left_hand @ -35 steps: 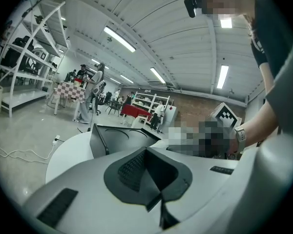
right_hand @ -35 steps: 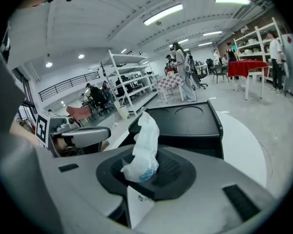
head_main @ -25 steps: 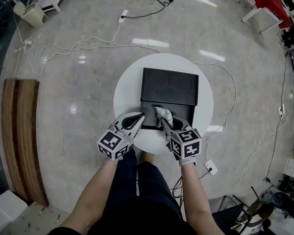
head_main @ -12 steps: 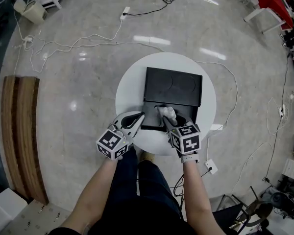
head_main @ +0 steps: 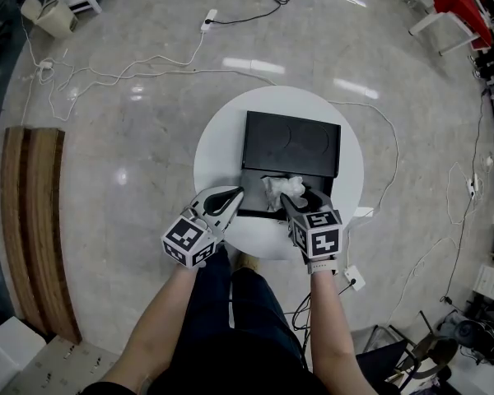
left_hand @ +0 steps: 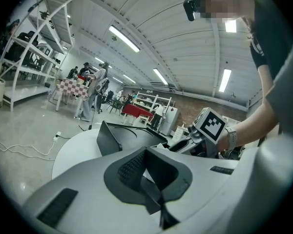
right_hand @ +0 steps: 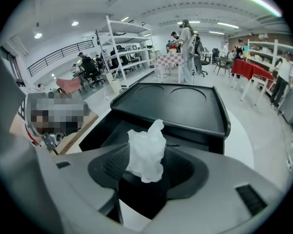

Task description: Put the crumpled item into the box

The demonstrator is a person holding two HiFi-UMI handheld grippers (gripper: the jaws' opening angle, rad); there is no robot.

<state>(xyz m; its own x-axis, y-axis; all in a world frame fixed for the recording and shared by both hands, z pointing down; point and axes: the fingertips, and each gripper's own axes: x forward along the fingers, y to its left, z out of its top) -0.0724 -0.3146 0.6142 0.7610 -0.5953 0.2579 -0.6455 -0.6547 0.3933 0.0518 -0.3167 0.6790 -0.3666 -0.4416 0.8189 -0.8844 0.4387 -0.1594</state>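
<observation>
Right gripper (head_main: pixel 300 200) jaws have just spread to drop the crumpled item (head_main: pixel 281 190) between them into the box (head_main: pixel 290 142) (left gripper (head_main: pixel 227 196) clenched, idle, at tabletop's near edge).

Two grippers are counted, left gripper (head_main: pixel 233 194) and right gripper (head_main: pixel 298 202); one crumpled item (right_hand: pixel 146 150) between the latter's just-opened jaws; one box (head_main: pixel 292 142) beyond; one table (head_main: pixel 218 151).

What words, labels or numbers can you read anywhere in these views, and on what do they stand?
No text can be read in any view.
Left gripper and right gripper cubes: black-and-white square patterns, no letters.
Small dark plates on the gripper shells: too blurred to read.
Black box: no label shows.
</observation>
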